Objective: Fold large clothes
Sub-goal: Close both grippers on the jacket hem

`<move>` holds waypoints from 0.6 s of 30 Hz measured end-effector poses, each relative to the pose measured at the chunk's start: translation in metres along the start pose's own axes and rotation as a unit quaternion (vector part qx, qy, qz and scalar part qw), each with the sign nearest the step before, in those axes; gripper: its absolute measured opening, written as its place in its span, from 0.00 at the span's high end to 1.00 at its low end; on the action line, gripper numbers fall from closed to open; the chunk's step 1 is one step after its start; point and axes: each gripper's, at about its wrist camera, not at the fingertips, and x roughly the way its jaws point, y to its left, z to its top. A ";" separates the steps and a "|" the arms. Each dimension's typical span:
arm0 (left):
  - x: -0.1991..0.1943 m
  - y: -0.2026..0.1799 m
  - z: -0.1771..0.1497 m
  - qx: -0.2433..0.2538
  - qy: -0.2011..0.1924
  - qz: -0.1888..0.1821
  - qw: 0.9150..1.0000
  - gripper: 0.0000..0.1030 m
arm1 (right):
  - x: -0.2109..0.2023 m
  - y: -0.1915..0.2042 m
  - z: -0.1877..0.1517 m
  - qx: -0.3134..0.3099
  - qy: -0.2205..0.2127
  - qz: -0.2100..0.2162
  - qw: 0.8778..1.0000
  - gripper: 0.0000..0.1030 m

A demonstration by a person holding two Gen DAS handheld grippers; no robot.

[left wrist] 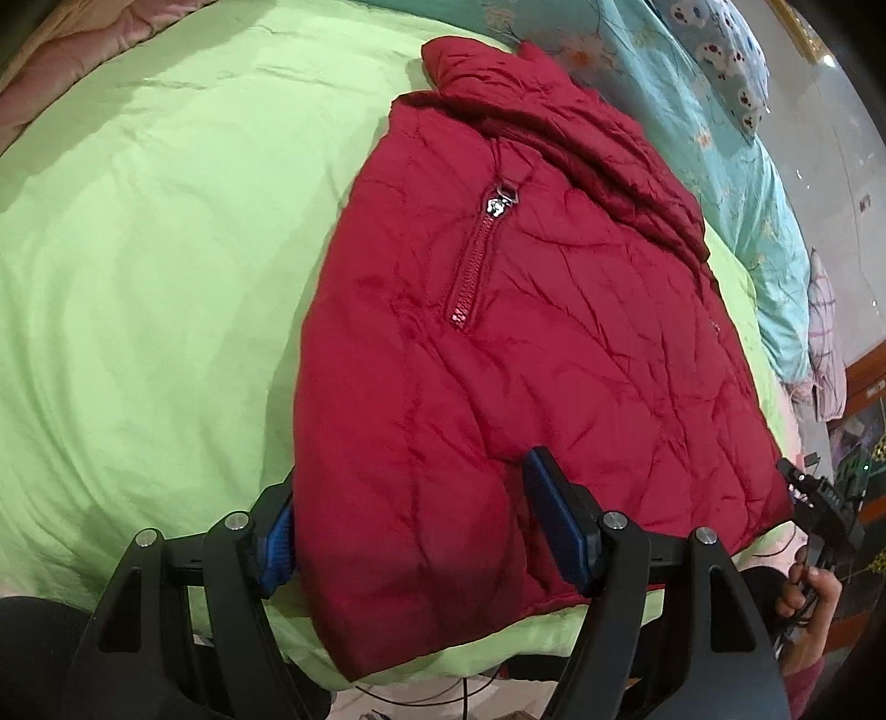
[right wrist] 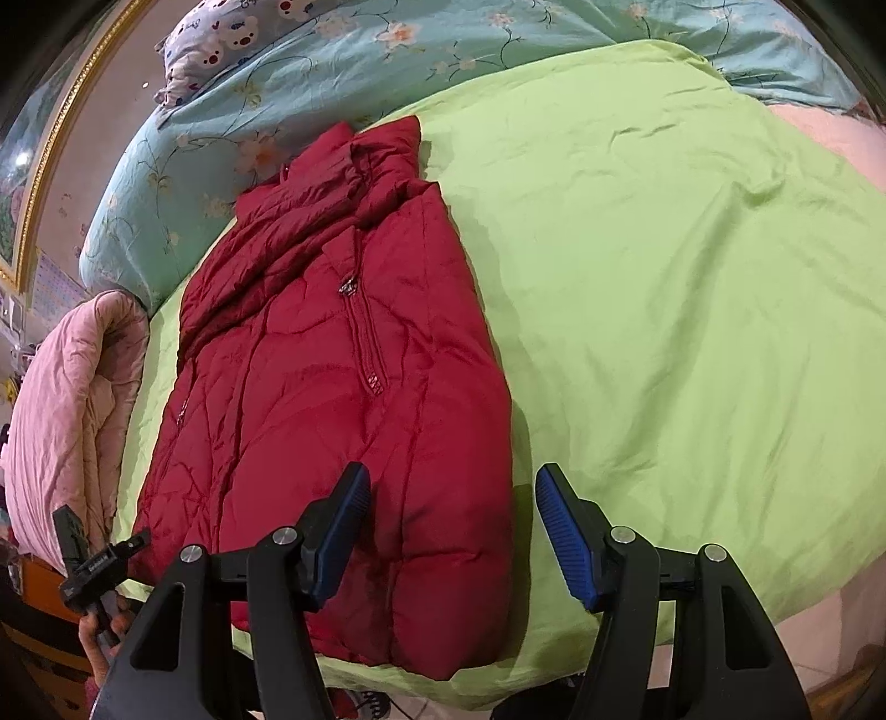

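A red quilted puffer jacket (left wrist: 515, 343) lies lengthwise on the green sheet (left wrist: 155, 266), sleeves folded in, collar toward the pillows, a pocket zipper (left wrist: 476, 260) facing up. My left gripper (left wrist: 410, 515) is open, its blue pads straddling the jacket's near hem corner without closing on it. In the right wrist view the jacket (right wrist: 343, 387) lies left of centre. My right gripper (right wrist: 451, 526) is open over the hem's other edge, one pad over the jacket, the other over the sheet (right wrist: 692, 288).
A teal floral quilt (right wrist: 310, 72) and a cartoon-print pillow (right wrist: 232, 39) lie at the head of the bed. A folded pink blanket (right wrist: 66, 410) sits beside the jacket. The bed's near edge is just below both grippers, with cables on the floor (left wrist: 421, 692).
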 end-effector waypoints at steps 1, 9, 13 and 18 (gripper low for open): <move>0.000 -0.001 0.000 0.000 -0.001 -0.001 1.000 0.30 | 0.001 -0.001 -0.001 0.004 0.003 0.008 1.000 0.38; 0.002 0.006 -0.002 -0.020 0.005 -0.025 0.999 0.30 | 0.006 -0.004 -0.010 0.034 0.017 0.041 0.998 0.36; 0.006 0.010 -0.008 -0.043 0.011 -0.055 0.997 0.24 | 0.013 -0.003 -0.021 0.051 0.027 0.067 0.996 0.36; -0.001 -0.006 -0.016 -0.020 -0.013 -0.065 0.998 0.25 | 0.017 0.007 -0.036 0.053 0.016 0.078 0.995 0.37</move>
